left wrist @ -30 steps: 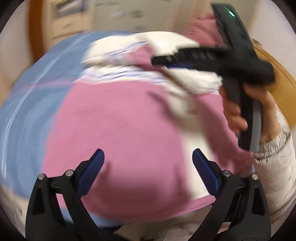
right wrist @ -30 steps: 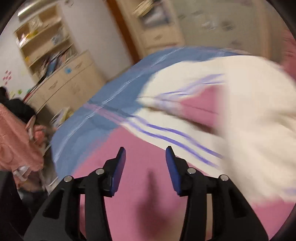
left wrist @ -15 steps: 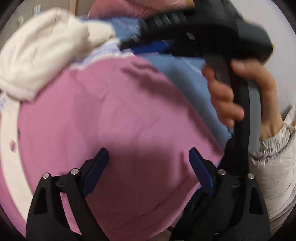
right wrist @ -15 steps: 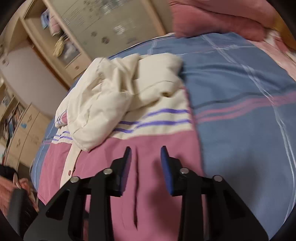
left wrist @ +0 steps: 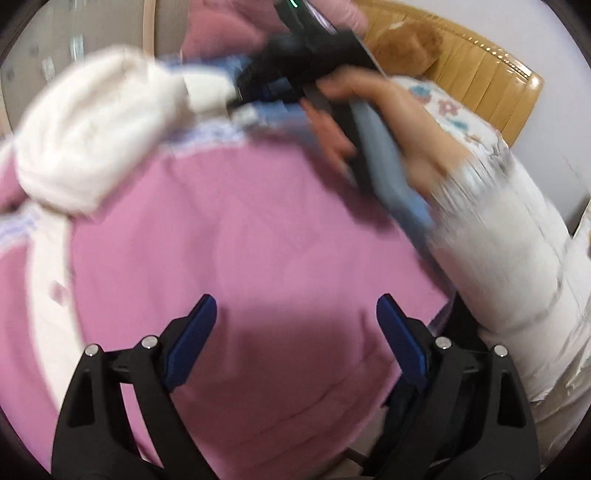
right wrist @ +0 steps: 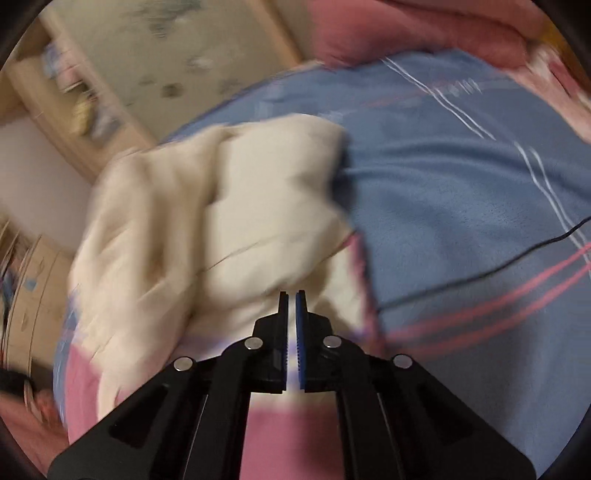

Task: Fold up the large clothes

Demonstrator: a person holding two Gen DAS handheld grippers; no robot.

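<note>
A large pink and cream garment (left wrist: 236, 236) lies on the bed, its cream upper part (right wrist: 236, 214) bunched up with purple stripes at the seam. My left gripper (left wrist: 295, 325) is open and empty, low over the pink body. My right gripper (right wrist: 291, 306) has its jaws nearly together at the cream part's edge; whether cloth sits between them is not clear. In the left wrist view the right gripper (left wrist: 295, 70) is at the garment's far edge beside the cream bundle (left wrist: 92, 129), held by a hand.
A blue bedsheet (right wrist: 461, 206) with pink and white stripes covers the bed. A thin black cable (right wrist: 517, 258) runs across it. Pink pillows (right wrist: 406, 26) lie at the head, next to a tan headboard (left wrist: 480, 81). Wooden cupboards (right wrist: 74, 92) stand beyond the bed.
My right gripper's jaws have closed from a wide gap to almost together at the cream part. The left gripper stays open over the pink body.
</note>
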